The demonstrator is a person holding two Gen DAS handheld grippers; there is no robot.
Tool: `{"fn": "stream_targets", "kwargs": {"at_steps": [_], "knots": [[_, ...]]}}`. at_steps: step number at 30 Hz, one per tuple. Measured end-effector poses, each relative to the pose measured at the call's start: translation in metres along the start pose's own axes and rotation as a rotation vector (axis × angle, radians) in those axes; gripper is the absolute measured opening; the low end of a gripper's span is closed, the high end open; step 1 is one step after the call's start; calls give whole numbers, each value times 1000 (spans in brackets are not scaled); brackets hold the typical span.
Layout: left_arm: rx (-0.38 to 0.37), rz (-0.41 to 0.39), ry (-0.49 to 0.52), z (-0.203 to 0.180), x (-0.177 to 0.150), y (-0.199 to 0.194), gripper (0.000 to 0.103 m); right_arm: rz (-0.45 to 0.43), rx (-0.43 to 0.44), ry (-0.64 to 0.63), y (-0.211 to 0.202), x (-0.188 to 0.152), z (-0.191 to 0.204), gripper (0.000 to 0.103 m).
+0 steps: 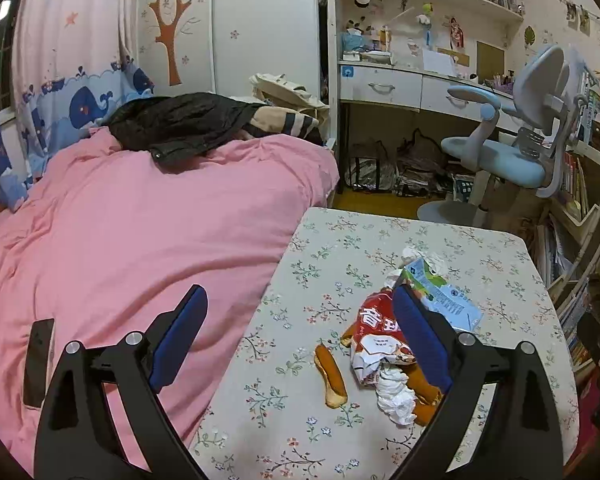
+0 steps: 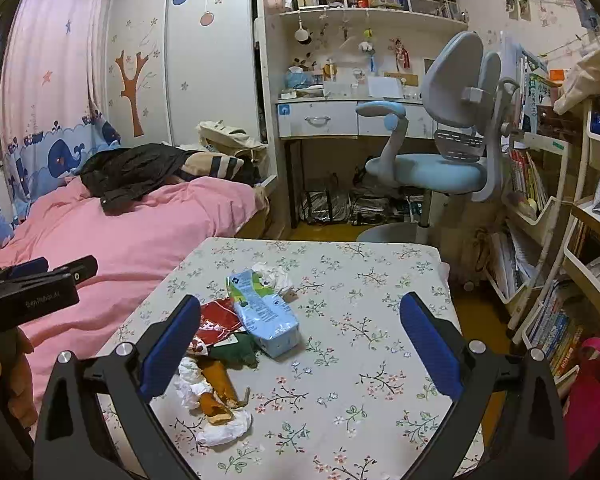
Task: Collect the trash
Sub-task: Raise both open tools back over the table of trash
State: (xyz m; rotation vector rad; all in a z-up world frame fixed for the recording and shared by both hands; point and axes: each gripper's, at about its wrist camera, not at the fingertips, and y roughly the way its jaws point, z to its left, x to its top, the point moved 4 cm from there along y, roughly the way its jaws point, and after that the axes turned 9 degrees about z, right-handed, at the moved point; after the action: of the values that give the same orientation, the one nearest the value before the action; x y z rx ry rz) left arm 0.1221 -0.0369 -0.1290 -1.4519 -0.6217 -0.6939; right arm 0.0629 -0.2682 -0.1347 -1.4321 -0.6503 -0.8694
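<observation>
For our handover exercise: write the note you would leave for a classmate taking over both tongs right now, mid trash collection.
Left tongs: open, empty, over the table's left edge beside the pink bed.
Right tongs: open, empty, over the table.
Trash lies heaped on the flowered cloth: light blue carton, red snack wrapper, crumpled white tissues, orange peel pieces, a dark green scrap.
Done: nothing collected, as far as can be seen.
Left: pick up every piece; no bin is in view, so find one first.

Crumpled wrappers (image 1: 374,344), tissues (image 2: 224,432) and a blue carton (image 2: 262,312) lie heaped on the table (image 2: 360,360).
</observation>
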Motion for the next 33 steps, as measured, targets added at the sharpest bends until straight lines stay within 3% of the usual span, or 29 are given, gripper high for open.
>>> {"fn": "stream_targets", "kwargs": {"at_steps": [25, 29, 33], "knots": [[-2, 19, -8, -1, -2, 4, 91, 84, 32, -90, 15, -13, 21, 96], [8, 47, 17, 4, 0, 15, 91, 169, 81, -127, 28, -23, 31, 96], [30, 198, -2, 33, -1, 53, 91, 327, 155, -137, 52, -43, 35, 96]]}}
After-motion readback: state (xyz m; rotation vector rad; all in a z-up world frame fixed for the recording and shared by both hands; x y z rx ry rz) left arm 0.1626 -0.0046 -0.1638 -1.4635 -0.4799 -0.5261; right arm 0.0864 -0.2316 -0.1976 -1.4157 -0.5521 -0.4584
